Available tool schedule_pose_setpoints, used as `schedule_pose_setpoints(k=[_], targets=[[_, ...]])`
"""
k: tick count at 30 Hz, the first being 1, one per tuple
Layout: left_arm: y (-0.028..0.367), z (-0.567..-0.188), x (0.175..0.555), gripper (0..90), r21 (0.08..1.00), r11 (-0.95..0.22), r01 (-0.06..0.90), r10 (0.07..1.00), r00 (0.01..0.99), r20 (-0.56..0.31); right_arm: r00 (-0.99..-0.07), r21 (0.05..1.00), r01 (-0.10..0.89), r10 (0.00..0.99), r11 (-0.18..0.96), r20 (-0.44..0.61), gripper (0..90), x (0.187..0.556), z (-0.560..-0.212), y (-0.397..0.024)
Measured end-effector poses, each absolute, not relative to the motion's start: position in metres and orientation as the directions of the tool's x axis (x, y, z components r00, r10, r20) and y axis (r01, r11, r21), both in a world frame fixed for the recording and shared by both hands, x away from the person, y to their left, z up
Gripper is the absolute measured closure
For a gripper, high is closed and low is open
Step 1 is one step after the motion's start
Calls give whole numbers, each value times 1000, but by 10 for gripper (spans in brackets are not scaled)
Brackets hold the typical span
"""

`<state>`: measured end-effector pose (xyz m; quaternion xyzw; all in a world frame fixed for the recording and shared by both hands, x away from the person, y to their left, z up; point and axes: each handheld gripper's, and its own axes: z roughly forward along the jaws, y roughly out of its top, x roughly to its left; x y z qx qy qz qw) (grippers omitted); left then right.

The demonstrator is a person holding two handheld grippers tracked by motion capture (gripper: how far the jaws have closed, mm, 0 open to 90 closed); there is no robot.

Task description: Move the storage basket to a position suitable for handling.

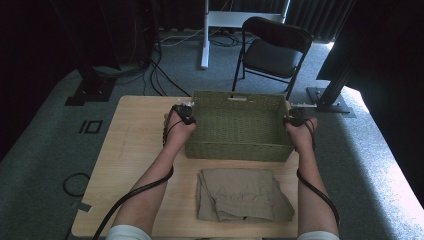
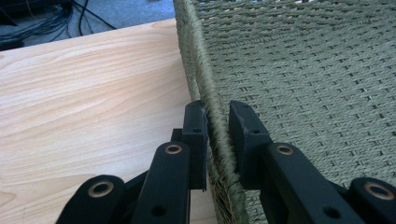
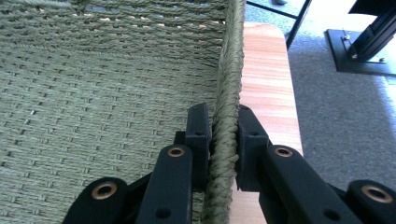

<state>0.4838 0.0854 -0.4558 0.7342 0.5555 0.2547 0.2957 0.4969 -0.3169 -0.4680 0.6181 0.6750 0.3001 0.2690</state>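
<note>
Grippers pinch opposite rims of the basket [image 1: 239,125] at the table's [image 1: 135,145] far edge, left gripper [image 2: 218,122] and right gripper [image 3: 225,123] each clamped on braid, so I can carry it level without tipping, folded cloth [image 1: 241,195] lying at the near edge.

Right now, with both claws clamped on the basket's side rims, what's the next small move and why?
Probably a small, even lift with both hands. The left claw and right claw each pinch a side rim of the green woven basket, which sits on the table just behind the folded khaki garment. Level raising keeps it from tipping.
</note>
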Motion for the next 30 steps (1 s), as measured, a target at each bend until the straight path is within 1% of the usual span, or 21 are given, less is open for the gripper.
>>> schedule_pose_setpoints(k=[5, 8, 11, 14, 16, 18, 20, 21, 22, 23, 24, 26, 28, 30], targets=[[88, -456, 482, 789, 716, -202, 668, 968, 247, 43, -103, 739, 671, 995, 64, 8, 786, 499, -468, -314], [89, -455, 483, 775, 713, -205, 671, 965, 258, 35, -101, 747, 664, 994, 39, 39, 769, 498, -469, -316], [90, -455, 484, 752, 710, -213, 671, 962, 271, 33, -90, 756, 655, 994, 9, 66, 667, 497, -471, -319], [92, -454, 485, 725, 707, -207, 677, 958, 286, 7, -108, 749, 662, 991, 18, 72, 571, 495, -472, -318], [93, -455, 485, 669, 698, -200, 687, 954, 298, -20, -119, 759, 651, 990, 23, 72, 499, 495, -472, -318], [93, -456, 485, 624, 695, -208, 689, 949, 314, -27, -117, 755, 656, 990, 19, 77, 439, 494, -472, -319], [92, -458, 486, 551, 696, -201, 690, 942, 330, -55, -128, 762, 647, 988, 17, 87, 395, 493, -472, -319], [92, -458, 486, 500, 696, -201, 690, 942, 330, -55, -128, 762, 647, 988, 17, 87, 395, 493, -472, -319], [92, -460, 486, 500, 706, -200, 679, 938, 341, -62, -131, 763, 647, 987, 17, 89, 369, 492, -472, -319], [92, -460, 486, 415, 709, -218, 671, 930, 363, -58, -156, 778, 628, 983, 21, 99, 314, 491, -471, -320], [91, -461, 486, 391, 707, -225, 670, 922, 382, -69, -170, 787, 616, 980, 24, 103, 298, 491, -470, -321], [92, -462, 486, 308, 708, -248, 662, 907, 416, -71, -201, 803, 594, 974, 40, 101, 283, 489, -467, -320], [93, -461, 486, 301, 704, -272, 655, 901, 431, -53, -205, 817, 576, 974, 36, 101, 217, 487, -464, -320], [92, -460, 486, 283, 702, -268, 660, 900, 431, -61, -213, 825, 564, 971, 33, 107, 192, 484, -461, -321]])
